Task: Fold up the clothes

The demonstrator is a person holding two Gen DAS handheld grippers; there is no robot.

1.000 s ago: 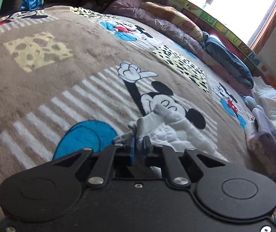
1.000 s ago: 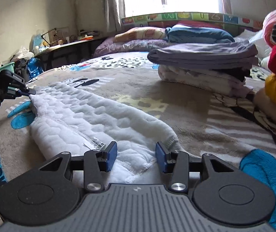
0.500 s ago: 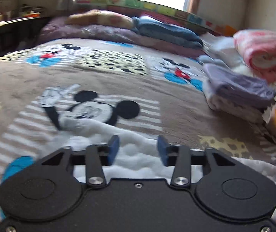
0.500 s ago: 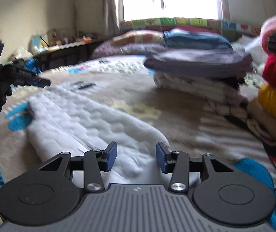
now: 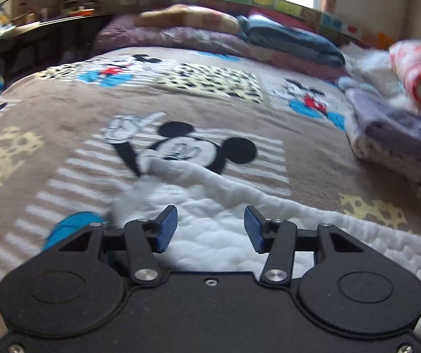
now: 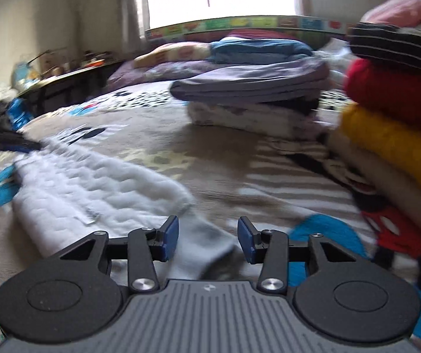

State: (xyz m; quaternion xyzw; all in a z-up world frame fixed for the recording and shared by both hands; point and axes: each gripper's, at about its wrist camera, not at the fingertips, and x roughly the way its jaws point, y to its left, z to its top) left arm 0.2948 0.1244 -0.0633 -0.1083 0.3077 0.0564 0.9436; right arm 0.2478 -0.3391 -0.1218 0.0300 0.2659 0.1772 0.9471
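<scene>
One white quilted garment (image 5: 216, 214) lies stretched in a long folded band across the Mickey Mouse blanket (image 5: 63, 111) on the bed, and you have it under both tools. Your left gripper (image 5: 210, 225) hangs over one end of it with the blue fingers (image 5: 166, 228) spread wide and nothing between them; the cloth bunches just ahead, its edge reaching the printed mouse face. Your right gripper (image 6: 207, 238) is at the other end, fingers (image 6: 169, 236) likewise parted and empty, with a smooth white cuff or hem (image 6: 207, 253) of the garment (image 6: 98, 182) lying in the gap below them, and a small label showing on the fabric to the left. From the right wrist view the band runs away to the left, where a dark blurred shape at the frame edge is too smeared to tell. Beyond the garment, a folded stack of grey-purple and pale clothes (image 6: 254, 94) sits on the blanket, and close on your right rises a pile of yellow, red and striped folded items (image 6: 393, 117). Pillows and bedding (image 5: 210, 29) line the window wall.
</scene>
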